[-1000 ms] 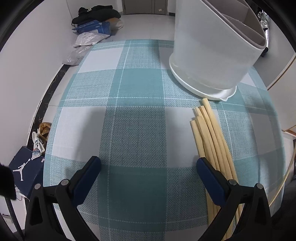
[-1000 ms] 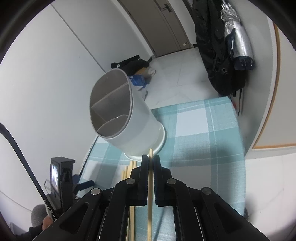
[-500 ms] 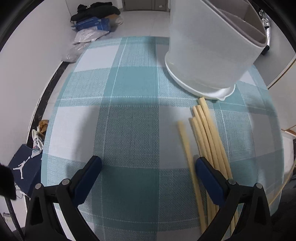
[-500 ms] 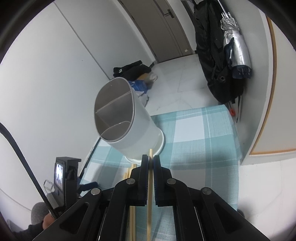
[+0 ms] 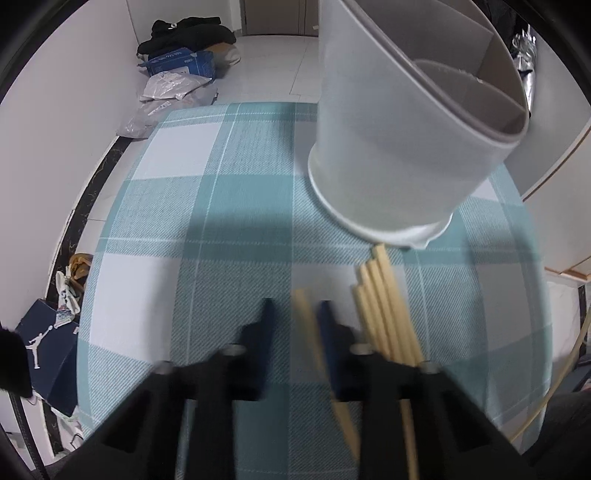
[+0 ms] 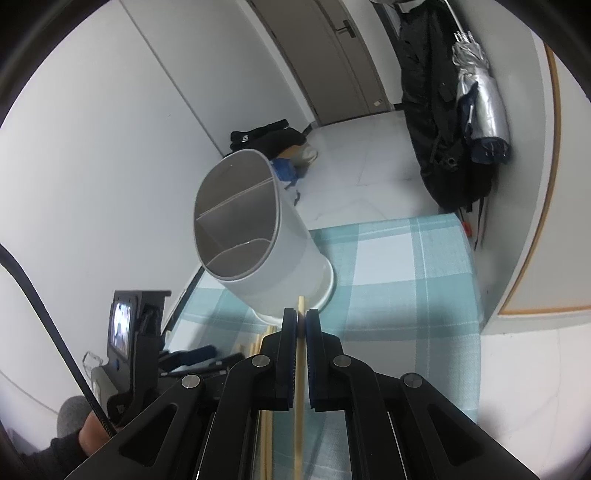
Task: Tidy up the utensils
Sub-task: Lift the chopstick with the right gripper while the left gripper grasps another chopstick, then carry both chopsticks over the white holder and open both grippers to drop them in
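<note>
The left tongs (image 5: pixel 295 317) have just been closing, and in the blurred left wrist view a single chopstick (image 5: pixel 314 332) lies between their dark blue pads, the right pad against it and a gap still showing on the other side, so they do not yet pinch it. Just beside them to the right, a bundle of chopsticks (image 5: pixel 384 310) lies on the teal checked tablecloth (image 5: pixel 207 258) of the table, its far ends almost touching the base of the white utensil holder (image 5: pixel 399 147). The right tongs (image 6: pixel 301 317) are clamped on another chopstick (image 6: pixel 300 369), whose tip pokes out past the pads toward the holder. The holder stands upright on the cloth, its inside split by partitions. Farther off, on the floor, lie a blue box (image 5: pixel 181 62) and dark clothes (image 5: pixel 184 31).
</note>
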Tool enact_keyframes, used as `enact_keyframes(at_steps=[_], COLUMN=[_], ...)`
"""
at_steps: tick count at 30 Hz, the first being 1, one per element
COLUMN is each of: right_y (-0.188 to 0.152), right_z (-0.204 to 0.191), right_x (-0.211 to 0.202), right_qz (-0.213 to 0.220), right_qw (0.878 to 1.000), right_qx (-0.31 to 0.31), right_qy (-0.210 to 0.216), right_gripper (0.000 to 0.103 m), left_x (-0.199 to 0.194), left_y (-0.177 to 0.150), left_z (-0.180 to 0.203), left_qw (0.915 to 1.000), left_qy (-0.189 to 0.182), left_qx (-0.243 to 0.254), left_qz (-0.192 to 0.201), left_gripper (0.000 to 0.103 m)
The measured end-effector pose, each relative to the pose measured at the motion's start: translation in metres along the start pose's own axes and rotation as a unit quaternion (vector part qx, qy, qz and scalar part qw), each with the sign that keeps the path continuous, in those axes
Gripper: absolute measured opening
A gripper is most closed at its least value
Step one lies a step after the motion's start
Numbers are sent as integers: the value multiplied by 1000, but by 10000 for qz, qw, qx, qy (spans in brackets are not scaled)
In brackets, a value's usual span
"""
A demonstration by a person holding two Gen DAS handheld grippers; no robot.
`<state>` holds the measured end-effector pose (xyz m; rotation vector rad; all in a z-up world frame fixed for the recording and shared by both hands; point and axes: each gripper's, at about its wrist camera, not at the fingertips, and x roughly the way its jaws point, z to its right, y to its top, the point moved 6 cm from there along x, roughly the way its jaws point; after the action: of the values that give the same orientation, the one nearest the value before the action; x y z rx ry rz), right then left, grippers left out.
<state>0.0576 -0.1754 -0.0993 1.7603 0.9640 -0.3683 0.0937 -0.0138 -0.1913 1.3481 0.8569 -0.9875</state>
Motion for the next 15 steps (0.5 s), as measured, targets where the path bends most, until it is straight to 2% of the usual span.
enact_keyframes(at_steps=[3,6,11,15], right_y=[1,2,3,3], right_z=[-4,-7,-17,-28], right_x=[0,0,-7,-17], right_qz=[40,93,317,579], right_qw=[9999,9998,9985,9959], right_qx=[-99,-185,-429,-682], right_qy=[-20,-52,-74,-106], right_gripper=[4,4,4,4], left_x=[1,-9,-45,-82], left_y=[4,7,10,14], left_z=[-4,-3,-1,-2], left_qw=[9989,9982,9919,9790], left_qy=[-340,-421,-718,-966], left_qx=[-325,-383,-460,-562], left_qz=[-8,214,940,1706], left_gripper=[3,3,3,3])
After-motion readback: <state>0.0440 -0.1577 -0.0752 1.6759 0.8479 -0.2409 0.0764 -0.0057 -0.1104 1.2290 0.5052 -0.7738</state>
